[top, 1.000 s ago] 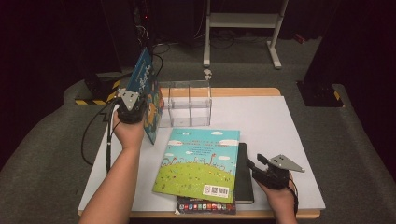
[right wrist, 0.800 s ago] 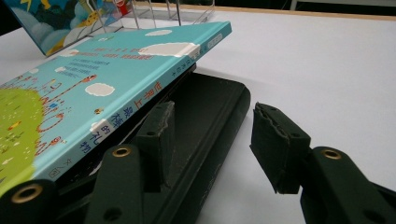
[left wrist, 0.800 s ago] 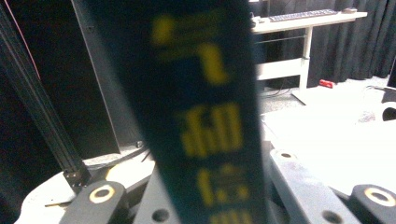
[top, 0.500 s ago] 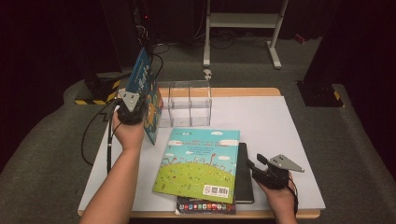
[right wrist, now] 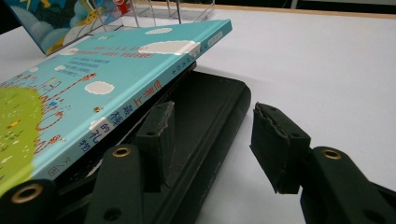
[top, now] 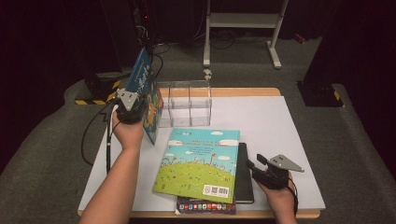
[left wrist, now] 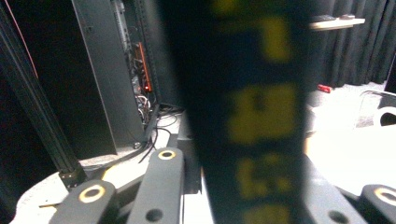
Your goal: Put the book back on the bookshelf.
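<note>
A blue picture book [top: 144, 88] stands tilted on its edge at the table's left, beside a clear divided organizer [top: 187, 105]. My left gripper [top: 135, 105] has the book's dark spine [left wrist: 254, 107] between its jaws; they have just been opening, and a thin light gap shows beside the left jaw. A green-and-blue picture book [top: 198, 163] lies flat on a black book [top: 243, 172]. My right gripper [top: 250, 164] stands open at the black book's [right wrist: 210, 112] right edge, one pad over it and one pad over the table.
Another book [top: 205, 206] pokes out under the stack at the table's front edge. The white table [top: 280, 126] is bare to the right of the stack. Behind the table are dark racks, cables and a white stand [top: 243, 21].
</note>
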